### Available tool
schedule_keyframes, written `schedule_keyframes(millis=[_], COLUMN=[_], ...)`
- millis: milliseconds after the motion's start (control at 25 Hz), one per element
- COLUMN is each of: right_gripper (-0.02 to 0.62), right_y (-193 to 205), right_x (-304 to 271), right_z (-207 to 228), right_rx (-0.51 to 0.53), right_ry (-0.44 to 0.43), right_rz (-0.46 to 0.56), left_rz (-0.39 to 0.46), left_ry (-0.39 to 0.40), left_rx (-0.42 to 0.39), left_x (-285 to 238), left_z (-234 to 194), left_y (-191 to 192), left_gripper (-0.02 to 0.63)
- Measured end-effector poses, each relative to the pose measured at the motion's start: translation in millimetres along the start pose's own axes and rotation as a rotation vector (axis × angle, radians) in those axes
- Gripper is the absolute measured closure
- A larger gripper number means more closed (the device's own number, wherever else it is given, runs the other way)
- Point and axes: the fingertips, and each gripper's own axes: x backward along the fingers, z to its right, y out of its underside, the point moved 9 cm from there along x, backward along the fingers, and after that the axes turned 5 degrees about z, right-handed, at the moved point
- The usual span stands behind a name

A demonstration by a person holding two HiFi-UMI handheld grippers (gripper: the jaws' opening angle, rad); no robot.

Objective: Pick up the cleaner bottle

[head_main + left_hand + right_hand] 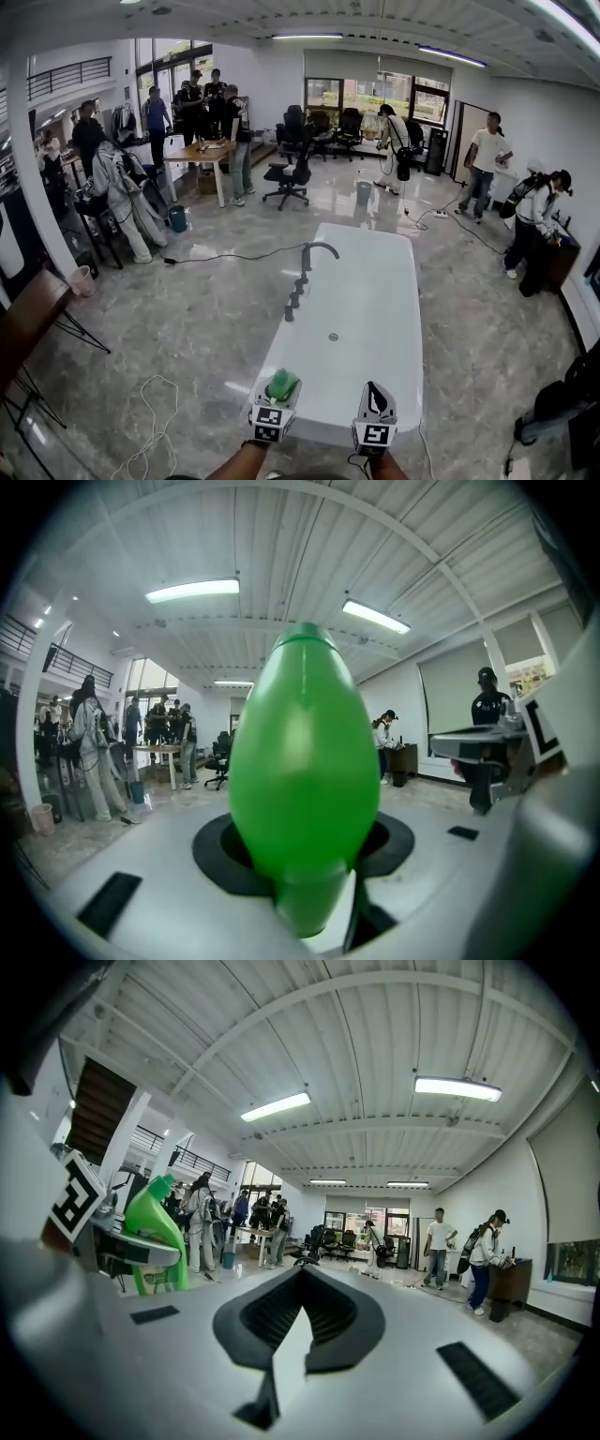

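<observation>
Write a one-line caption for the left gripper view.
Left gripper shut on the green cleaner bottle, with people gathered far behind under strip lights.

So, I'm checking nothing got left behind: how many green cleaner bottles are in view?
1. The green cleaner bottle is gripped in the left tongs, held over the near end of the white tub. The right tongs hold nothing. Others could be hidden from view.

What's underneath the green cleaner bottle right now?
The white bathtub's near end. The left gripper, shut on the cleaner bottle, covers its base, so whether it touches stays hidden.
</observation>
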Motion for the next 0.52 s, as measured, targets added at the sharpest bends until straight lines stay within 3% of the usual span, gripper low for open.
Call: schedule_keyframes(millis=[520], right_gripper=[0.58], right_y=[-4.4], right_x=[1.3], right_z=[-3.2], right_rx=[0.008], right_ry=[-0.016], right_rz=[0.005], left_rz=[0.009], left_ry=[0.004], left_rx=[0.01], left_x=[4.8], left_z=[1.1], left_y=[-9.2], left_gripper=[0.422])
